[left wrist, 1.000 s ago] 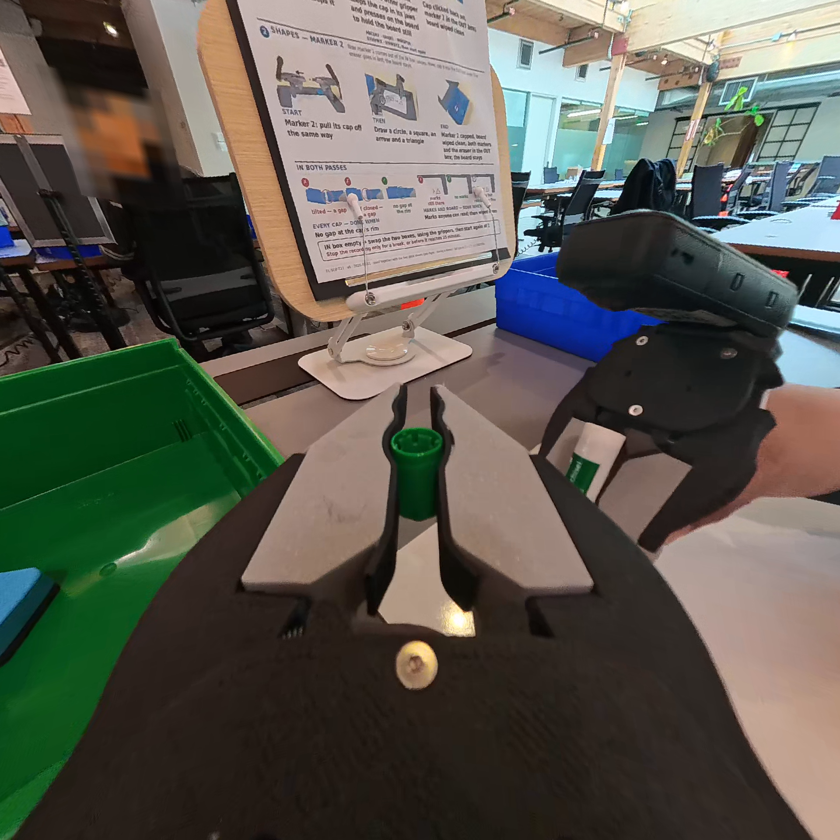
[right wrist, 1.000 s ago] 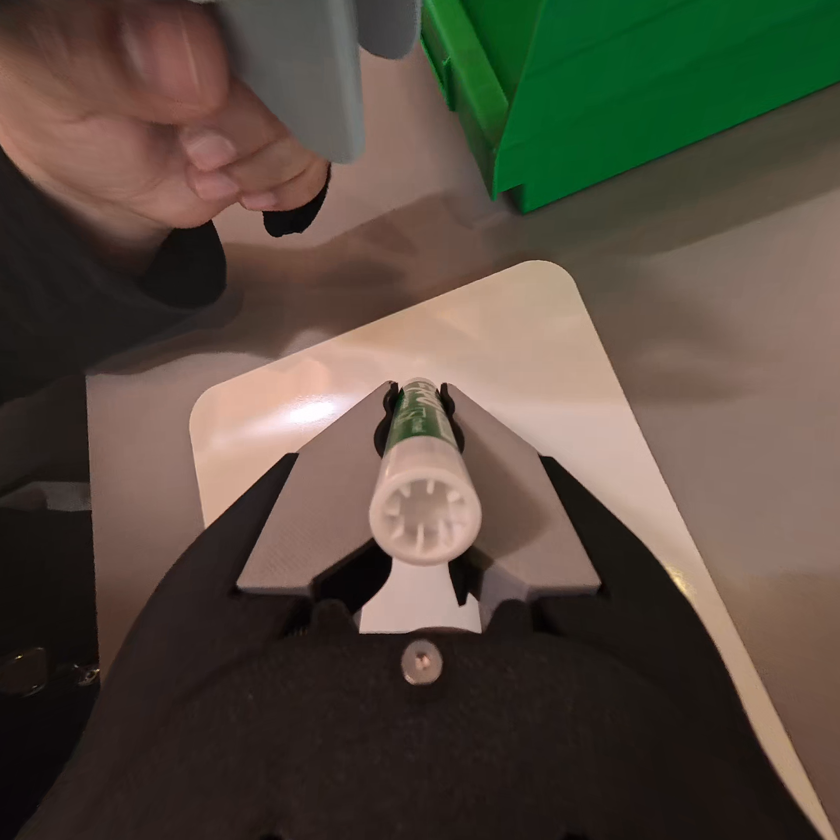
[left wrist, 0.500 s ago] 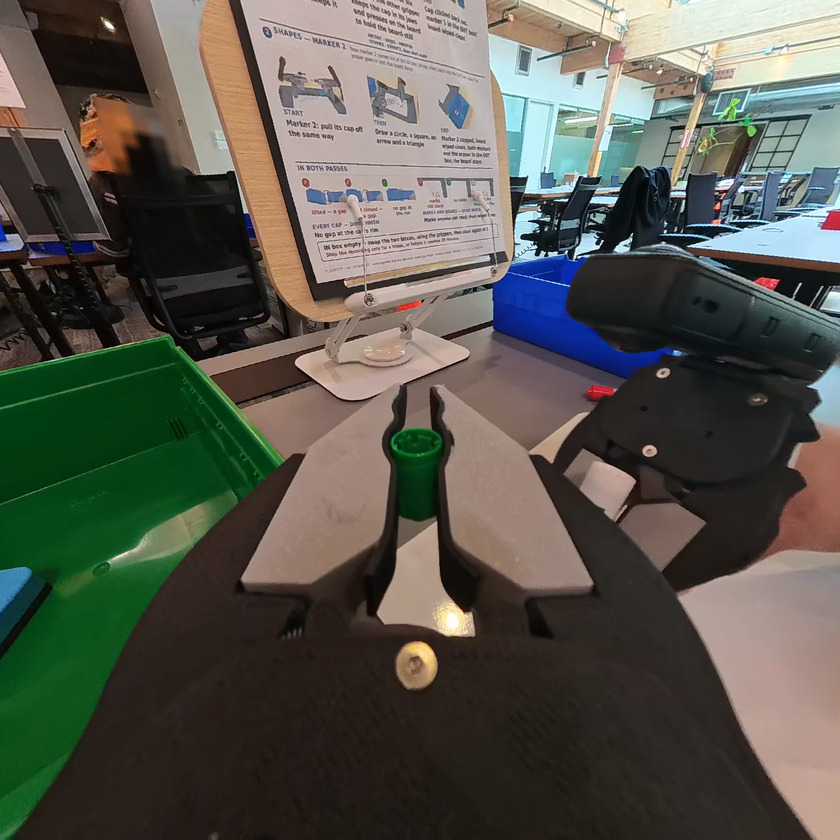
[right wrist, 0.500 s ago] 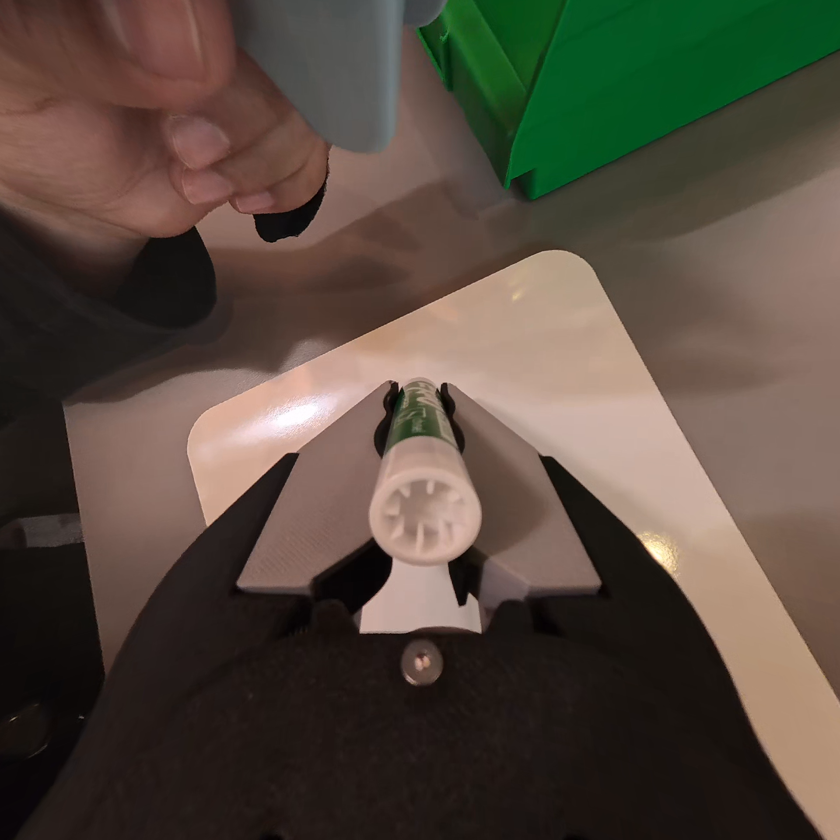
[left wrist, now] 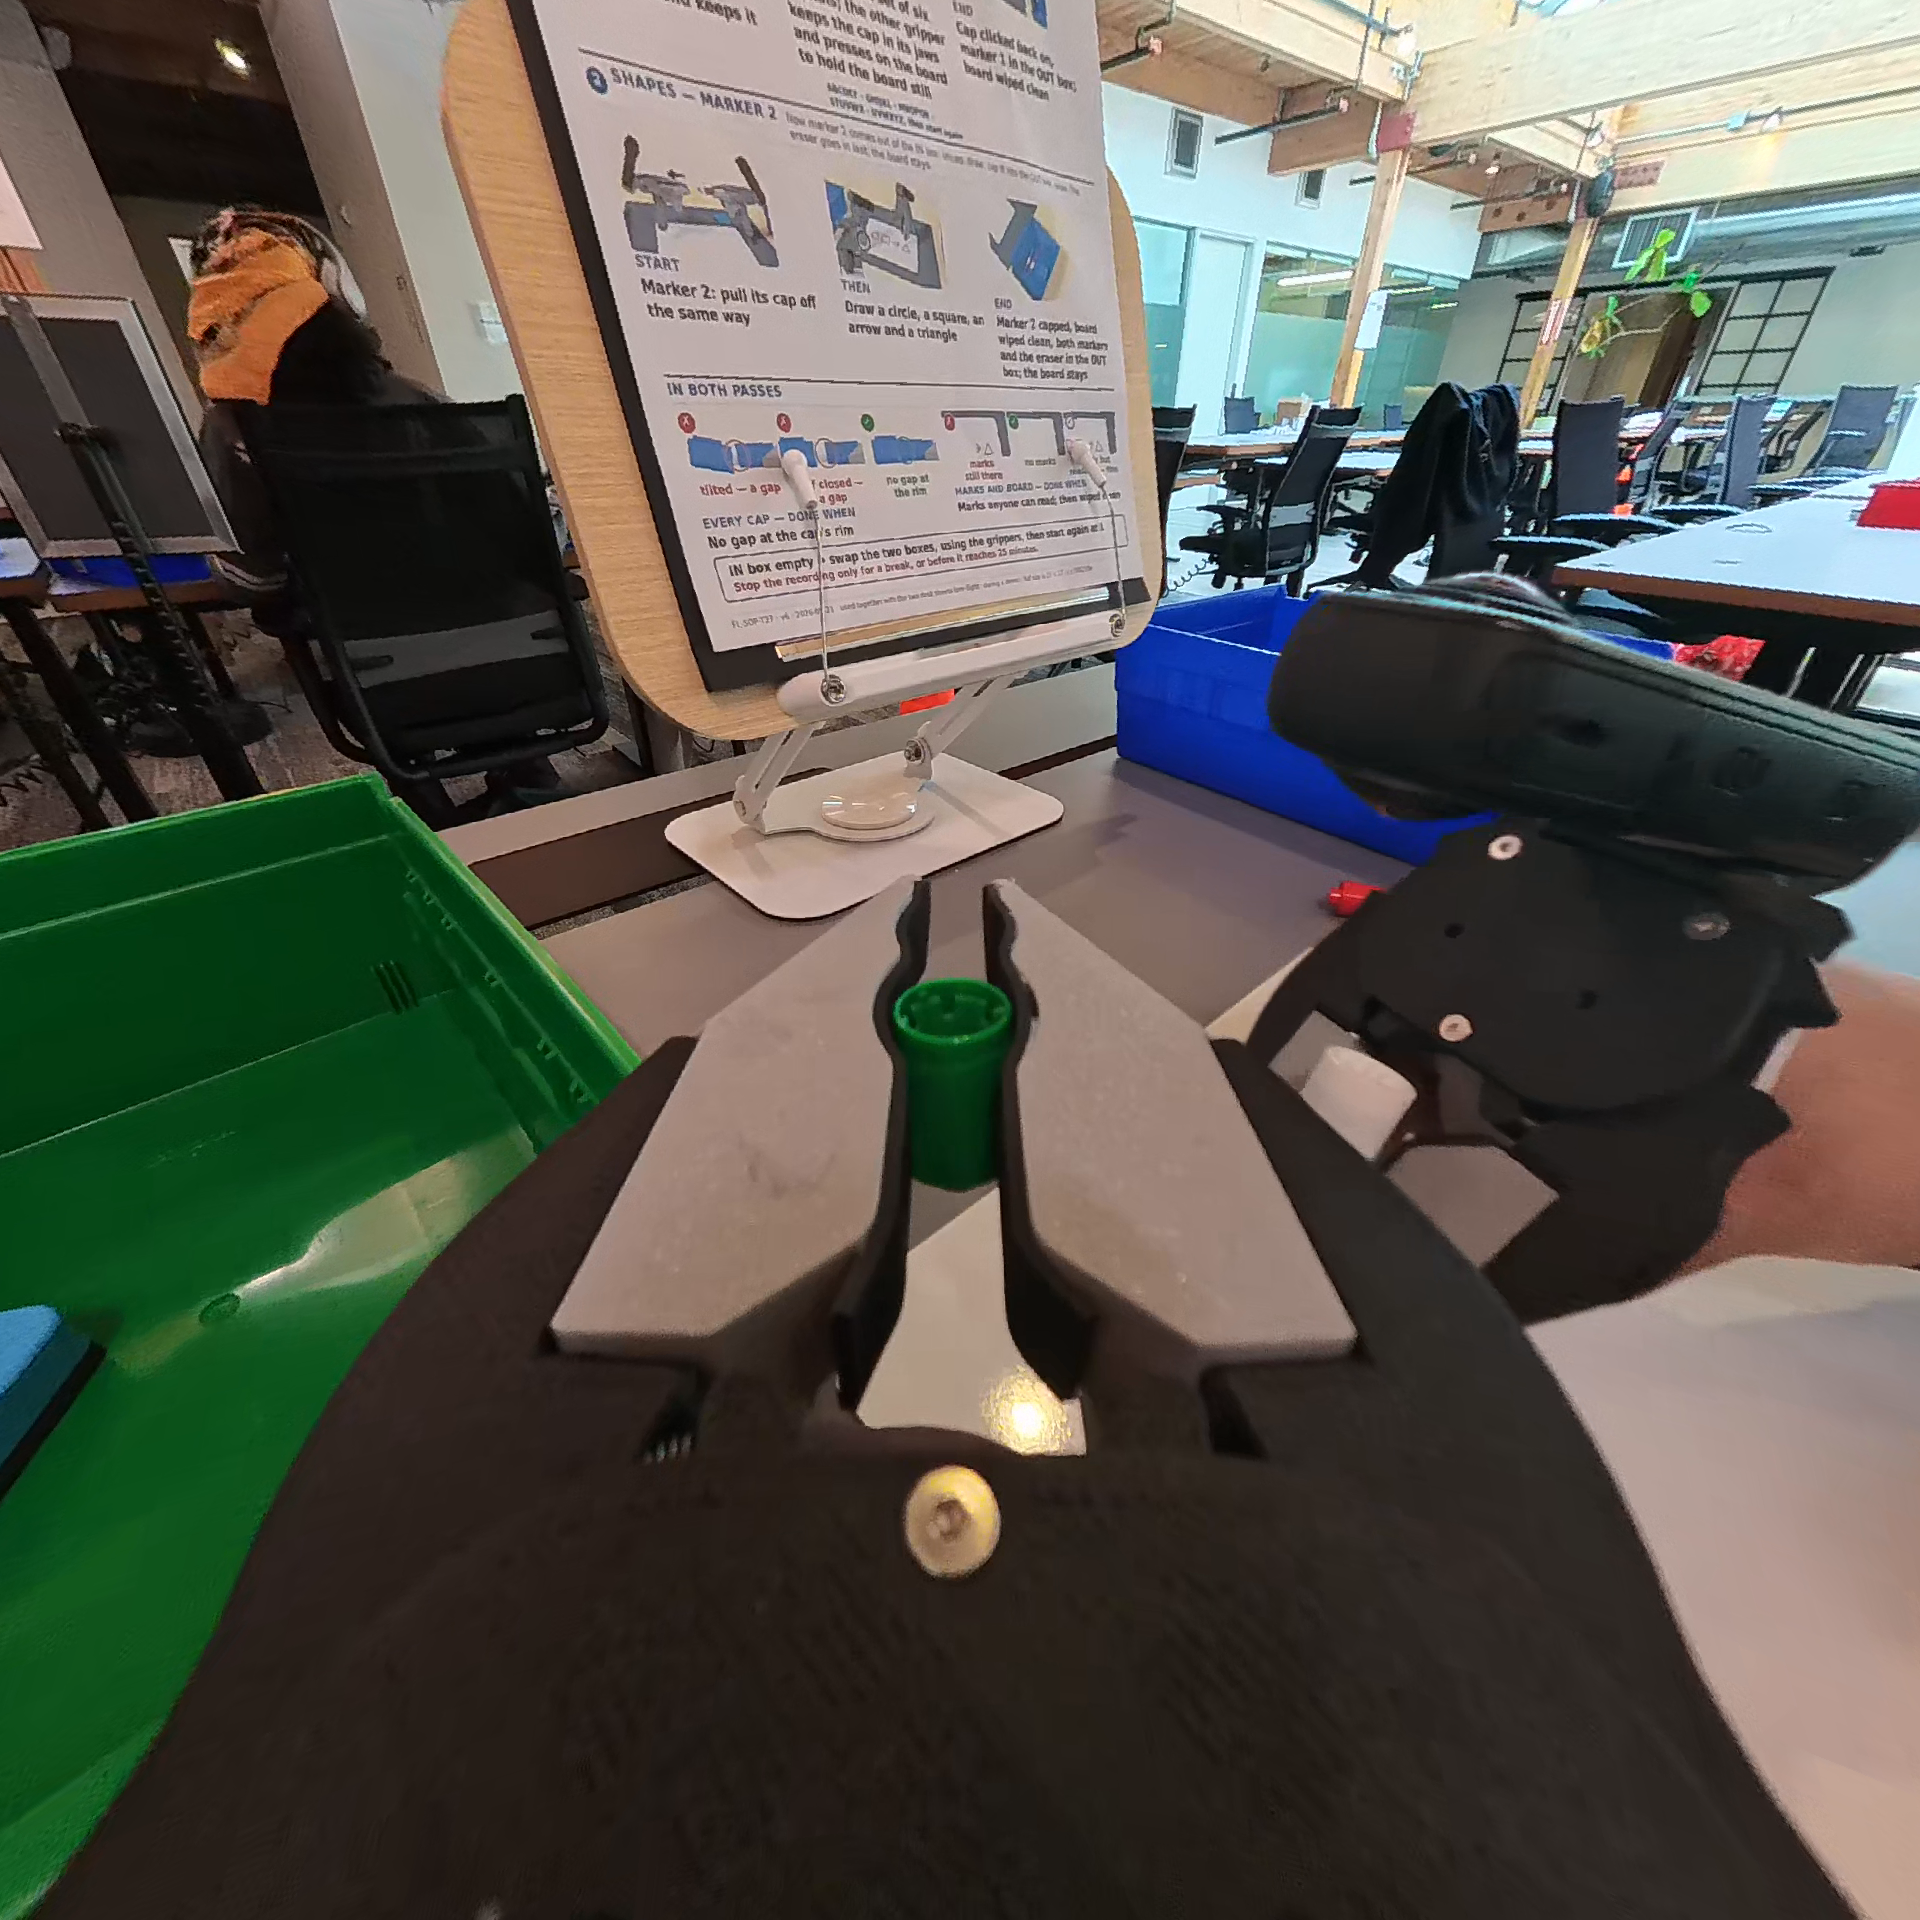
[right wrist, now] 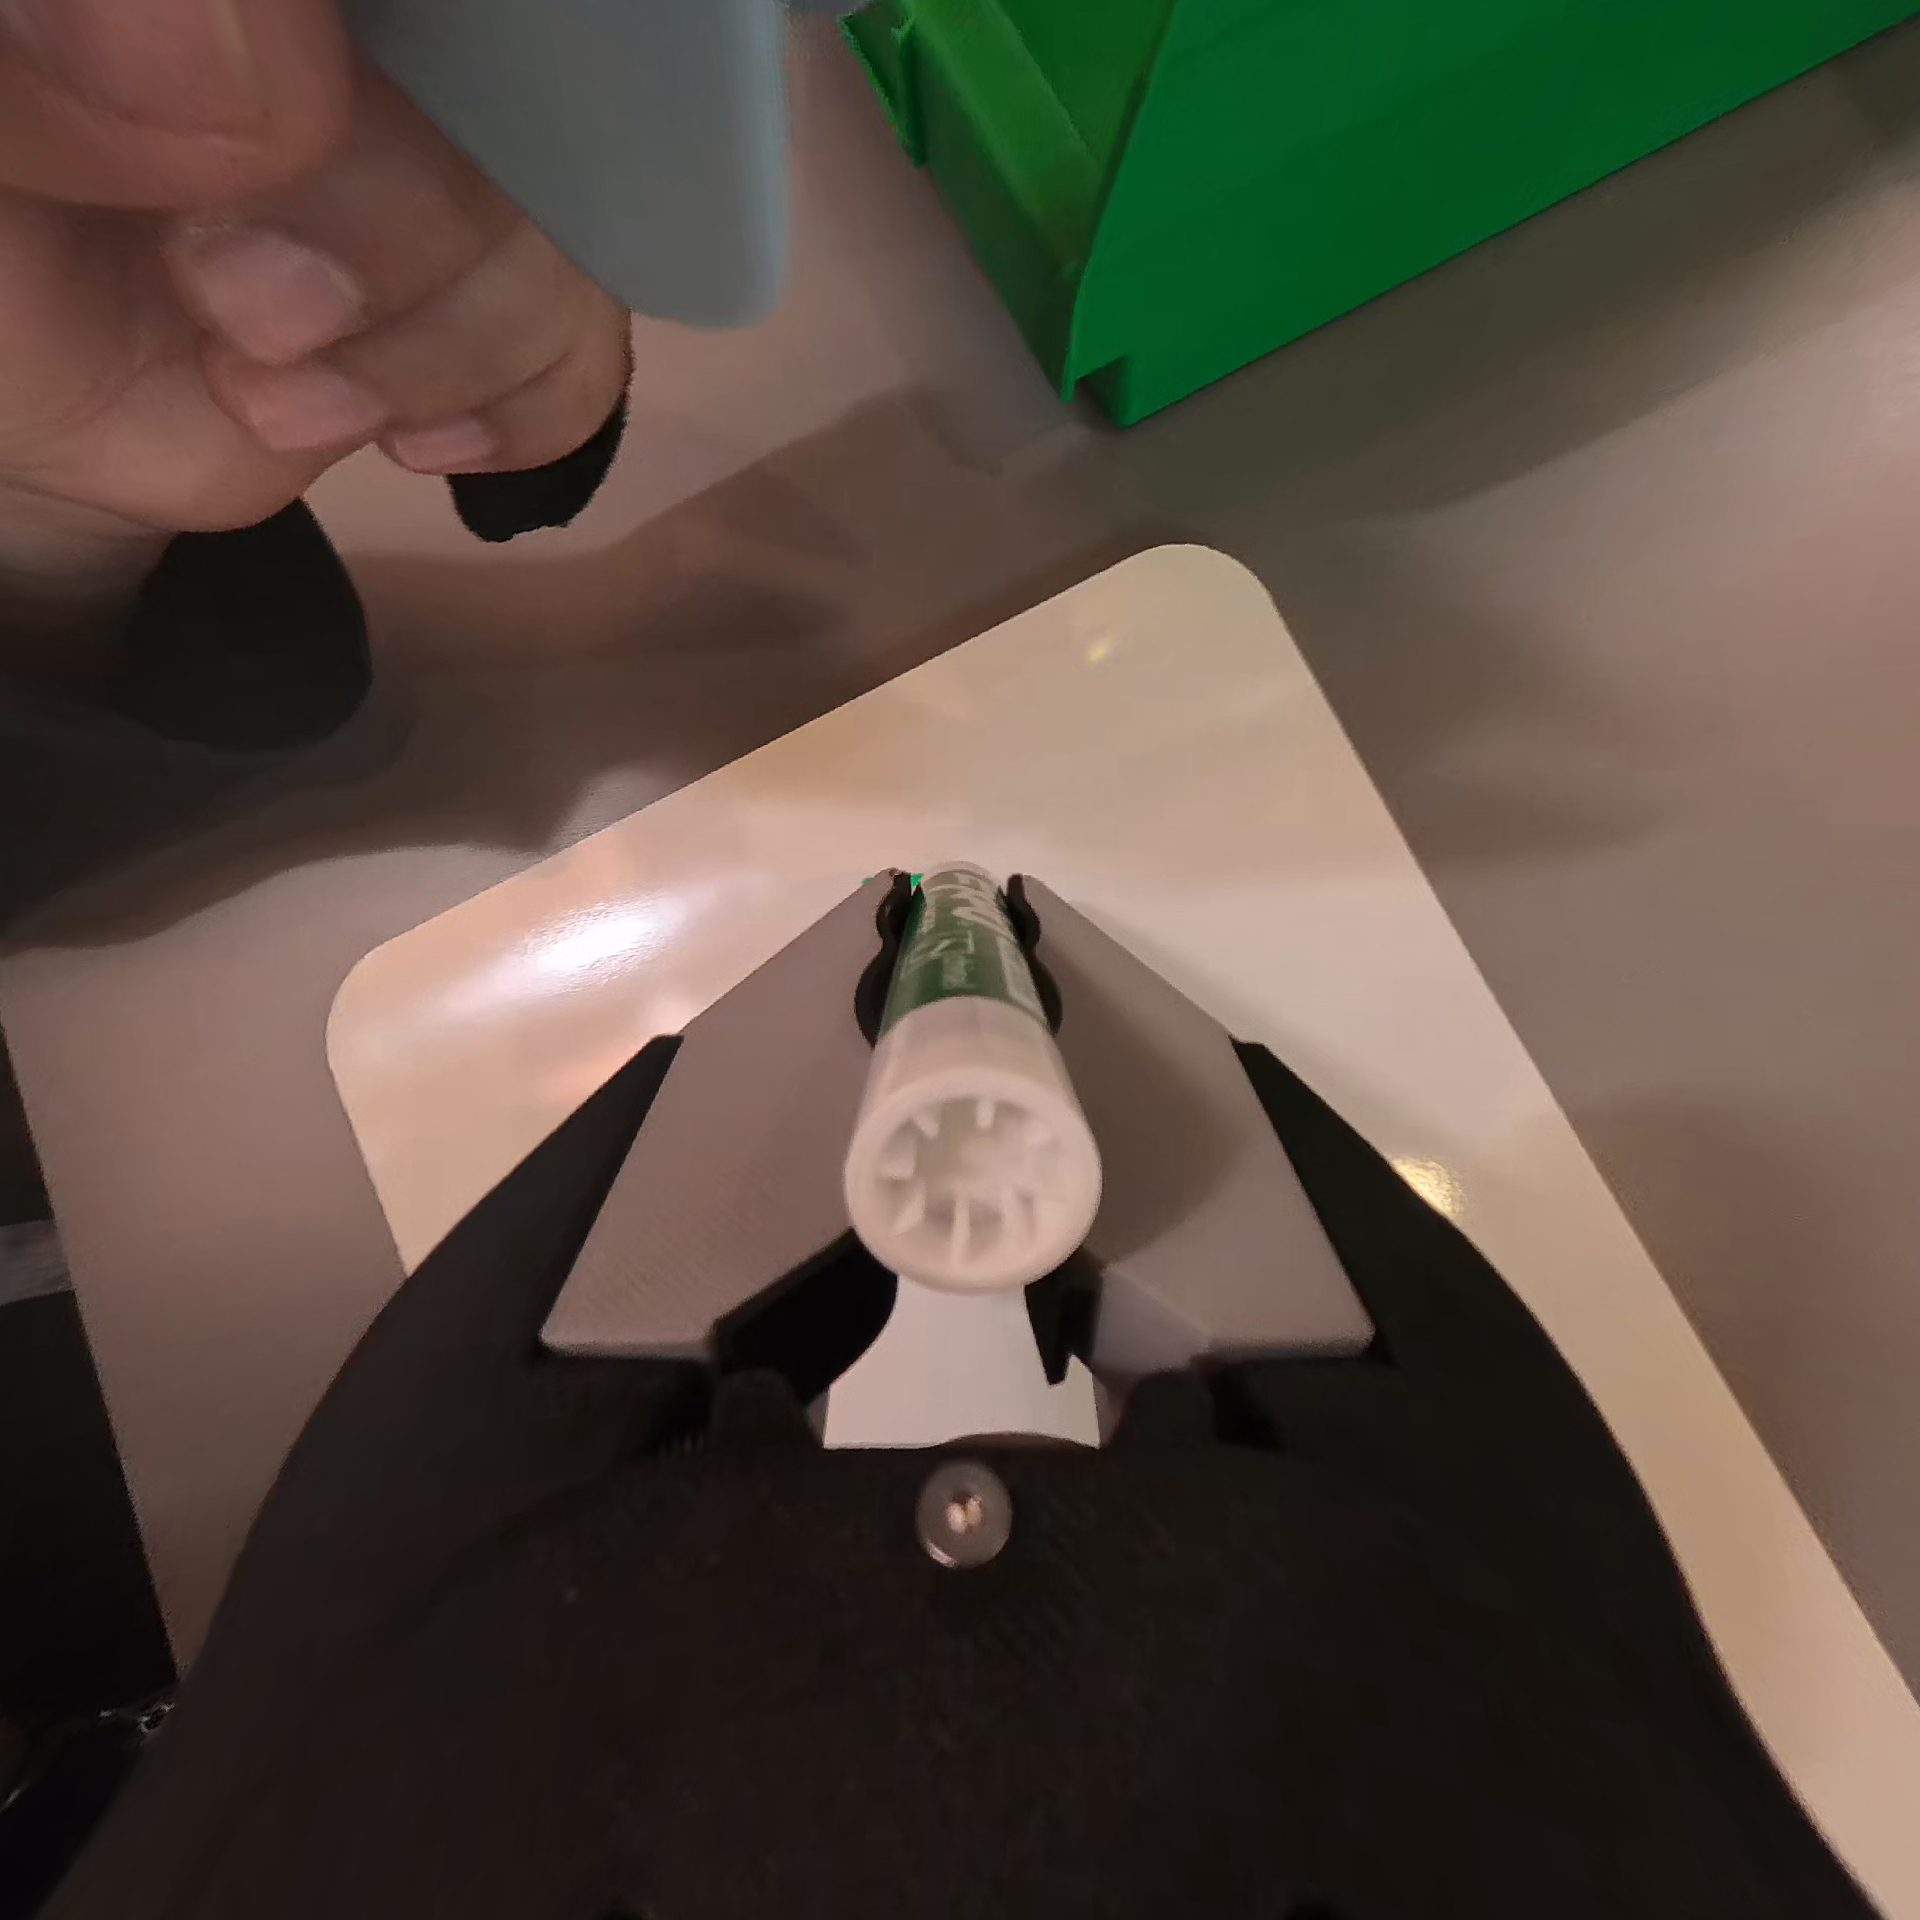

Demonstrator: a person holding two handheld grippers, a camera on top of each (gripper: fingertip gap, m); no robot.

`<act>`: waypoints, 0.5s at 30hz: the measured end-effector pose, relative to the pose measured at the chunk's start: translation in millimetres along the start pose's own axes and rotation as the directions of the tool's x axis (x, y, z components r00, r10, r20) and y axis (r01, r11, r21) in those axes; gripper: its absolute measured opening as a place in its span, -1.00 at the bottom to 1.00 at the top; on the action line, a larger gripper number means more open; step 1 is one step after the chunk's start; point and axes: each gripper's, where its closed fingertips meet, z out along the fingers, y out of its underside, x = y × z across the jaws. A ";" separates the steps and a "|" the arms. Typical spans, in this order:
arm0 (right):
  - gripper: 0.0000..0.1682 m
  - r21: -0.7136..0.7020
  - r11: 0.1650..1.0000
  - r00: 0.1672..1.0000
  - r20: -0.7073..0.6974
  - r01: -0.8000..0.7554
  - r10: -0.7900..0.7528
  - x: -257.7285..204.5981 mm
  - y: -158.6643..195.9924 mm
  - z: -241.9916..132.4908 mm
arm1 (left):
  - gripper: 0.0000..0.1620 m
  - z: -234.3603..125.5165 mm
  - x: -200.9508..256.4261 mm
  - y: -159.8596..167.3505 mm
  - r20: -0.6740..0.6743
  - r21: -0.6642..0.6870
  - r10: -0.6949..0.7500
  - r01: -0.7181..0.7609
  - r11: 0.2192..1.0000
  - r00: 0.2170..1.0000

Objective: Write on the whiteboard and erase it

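Left gripper (left wrist: 954,935): grey fingers closed to a narrow slot, in which a green plastic marker cap (left wrist: 952,1081) is clamped, open end facing forward. To its left a green plastic bin (left wrist: 260,997) is seen, with a blue felt eraser (left wrist: 36,1371) lying at the bin's near left edge. Ahead of the fingertips a white-based wooden document stand (left wrist: 862,821) carrying a printed instruction sheet (left wrist: 852,312) is placed on the grey tabletop (left wrist: 1164,862). Ahead and to the right a blue plastic bin (left wrist: 1216,696) is set, and a small red object (left wrist: 1349,894) lies near it; its kind cannot be told.

Right gripper (right wrist: 958,894): fingers closed tightly on a white-barrelled marker with a green label (right wrist: 966,1060), held lengthwise between the fingers, blunt ribbed end toward the camera; the tip is hidden beyond the fingertips. Directly beneath and ahead of it a glossy white rounded-corner whiteboard (right wrist: 1226,831) is laid flat on the tabletop, its visible surface unmarked. Whether the tip touches the board cannot be told. Ahead to the left, a person's hand (right wrist: 270,312) is seen gripping the other tool's grey handle.
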 end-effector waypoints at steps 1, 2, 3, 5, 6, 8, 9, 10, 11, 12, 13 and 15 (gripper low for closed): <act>-0.82 0.002 1.000 1.000 -0.001 -0.009 0.009 3.3 -0.5 0.1 | -0.89 0.0 0.2 0.0 0.000 0.000 0.001 -0.001 1.000 1.000; -0.82 0.004 1.000 1.000 0.005 -0.020 0.020 5.5 -0.7 0.1 | -0.89 0.1 0.6 0.0 -0.002 0.000 0.002 -0.002 1.000 1.000; -0.82 0.006 0.999 0.999 0.010 -0.031 0.031 7.1 -0.5 -0.2 | -0.89 0.1 1.0 -0.1 -0.003 0.000 0.002 -0.002 1.000 1.000; -0.82 0.010 0.999 0.999 0.010 -0.036 0.036 8.9 0.3 -0.9 | -0.89 -0.2 0.9 -0.6 -0.003 0.001 0.002 -0.002 1.000 1.000; -0.82 0.011 0.999 0.999 0.012 -0.035 0.034 8.6 1.0 -1.3 | -0.89 -0.3 0.8 -0.8 -0.003 0.002 0.002 -0.001 1.000 1.000; -0.82 0.003 1.000 0.999 0.024 -0.028 0.028 4.7 3.3 -2.7 | -0.89 -0.4 0.4 -1.0 -0.003 0.003 -0.001 0.001 1.000 1.000; -0.82 -0.003 1.000 0.999 0.033 -0.023 0.023 1.4 5.0 -3.7 | -0.89 -0.4 0.3 -0.9 -0.003 0.003 -0.001 0.001 1.000 1.000; -0.82 -0.009 1.000 0.999 0.040 -0.017 0.017 -2.0 6.9 -4.8 | -0.89 -0.3 0.5 -0.7 -0.003 0.002 0.000 0.000 1.000 1.000; -0.82 -0.016 1.000 0.999 0.043 -0.008 0.009 -5.2 9.0 -6.2 | -0.89 -0.2 0.7 -0.6 -0.003 0.002 0.001 -0.001 1.000 1.000; -0.82 -0.022 1.000 0.999 0.044 0.003 -0.002 -8.2 10.8 -7.3 | -0.89 0.0 1.0 -0.4 -0.003 0.001 0.002 -0.002 1.000 1.000; -0.82 -0.027 1.000 0.999 0.044 0.013 -0.011 -10.9 12.4 -8.3 | -0.89 0.2 1.1 -0.2 -0.004 0.000 0.002 -0.002 1.000 1.000; -0.82 -0.033 0.999 0.999 0.032 0.029 -0.028 -12.7 13.5 -9.1 | -0.89 0.4 1.6 0.1 -0.005 -0.002 0.003 -0.003 1.000 1.000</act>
